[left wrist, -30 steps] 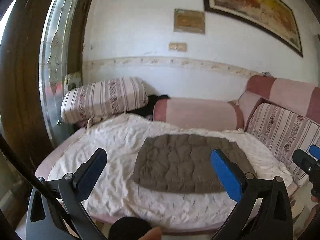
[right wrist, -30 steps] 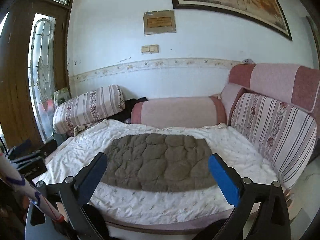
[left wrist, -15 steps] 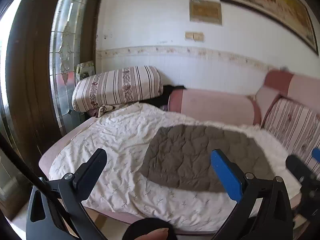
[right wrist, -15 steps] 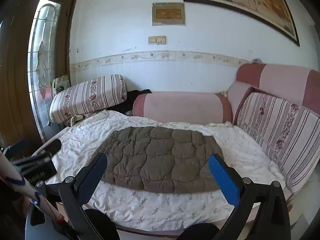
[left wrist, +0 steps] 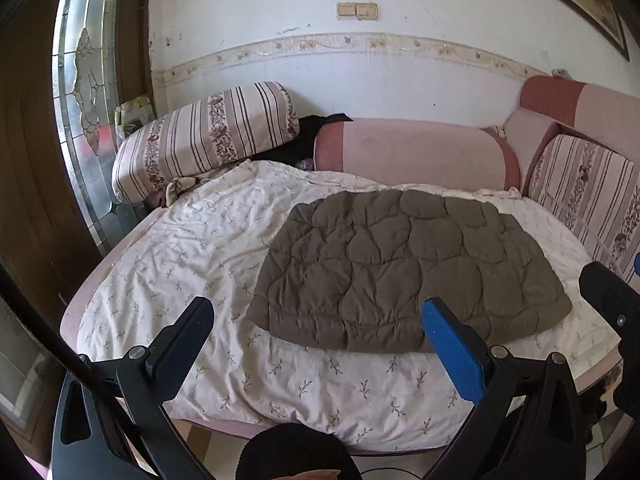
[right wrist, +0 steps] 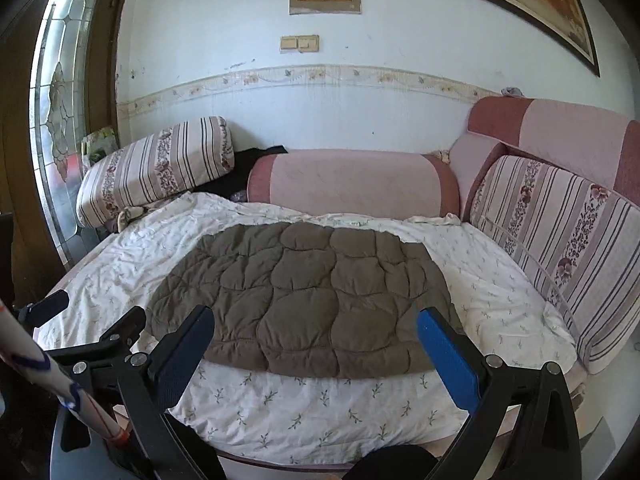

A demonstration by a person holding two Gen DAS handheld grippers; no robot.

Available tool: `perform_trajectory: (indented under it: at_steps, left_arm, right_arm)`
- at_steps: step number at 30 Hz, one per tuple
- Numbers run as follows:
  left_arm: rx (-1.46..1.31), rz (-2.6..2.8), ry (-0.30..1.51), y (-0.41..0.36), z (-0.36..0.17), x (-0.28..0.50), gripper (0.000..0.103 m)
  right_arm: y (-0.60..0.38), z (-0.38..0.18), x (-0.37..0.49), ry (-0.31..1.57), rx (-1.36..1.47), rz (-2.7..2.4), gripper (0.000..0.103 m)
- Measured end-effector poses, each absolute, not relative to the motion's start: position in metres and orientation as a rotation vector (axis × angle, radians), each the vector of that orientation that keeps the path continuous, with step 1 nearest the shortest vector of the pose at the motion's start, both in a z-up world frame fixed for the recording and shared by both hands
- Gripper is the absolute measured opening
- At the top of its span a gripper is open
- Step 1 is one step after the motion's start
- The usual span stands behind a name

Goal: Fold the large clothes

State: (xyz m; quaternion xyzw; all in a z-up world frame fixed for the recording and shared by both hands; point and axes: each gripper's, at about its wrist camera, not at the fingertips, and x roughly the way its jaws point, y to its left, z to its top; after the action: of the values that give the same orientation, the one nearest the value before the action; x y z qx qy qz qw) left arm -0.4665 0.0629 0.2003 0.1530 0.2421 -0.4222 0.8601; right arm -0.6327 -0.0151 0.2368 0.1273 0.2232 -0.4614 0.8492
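Note:
A brown quilted garment [left wrist: 404, 264] lies flat on a white floral sheet [left wrist: 192, 264] over a sofa bed; it also shows in the right wrist view [right wrist: 304, 292]. My left gripper [left wrist: 316, 324] is open and empty, hovering before the garment's near left edge. My right gripper [right wrist: 316, 332] is open and empty, over the garment's near edge. The right gripper's finger shows at the right edge of the left wrist view [left wrist: 612, 300]. The left gripper shows at lower left in the right wrist view [right wrist: 116, 340].
A striped bolster [left wrist: 208, 136] lies at the back left, a pink bolster [left wrist: 412, 148] along the wall and striped back cushions [right wrist: 560, 228] on the right. A wooden door with glass [left wrist: 80, 92] stands at the left. A black cloth [left wrist: 316, 128] lies between the bolsters.
Both grippers have moved closer to the bed and tilted down, so the garment looms larger. Both stay open and empty.

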Motion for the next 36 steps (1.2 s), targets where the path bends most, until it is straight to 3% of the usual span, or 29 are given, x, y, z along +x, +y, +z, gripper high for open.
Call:
perform_trajectory:
  at_steps: [36]
  left_arm:
    - [0.359,-0.89,0.554,0.053,0.18,-0.457,0.103]
  right_arm:
    - [-0.02,0.215,-0.617,0.546,0.275,-0.975,0.103]
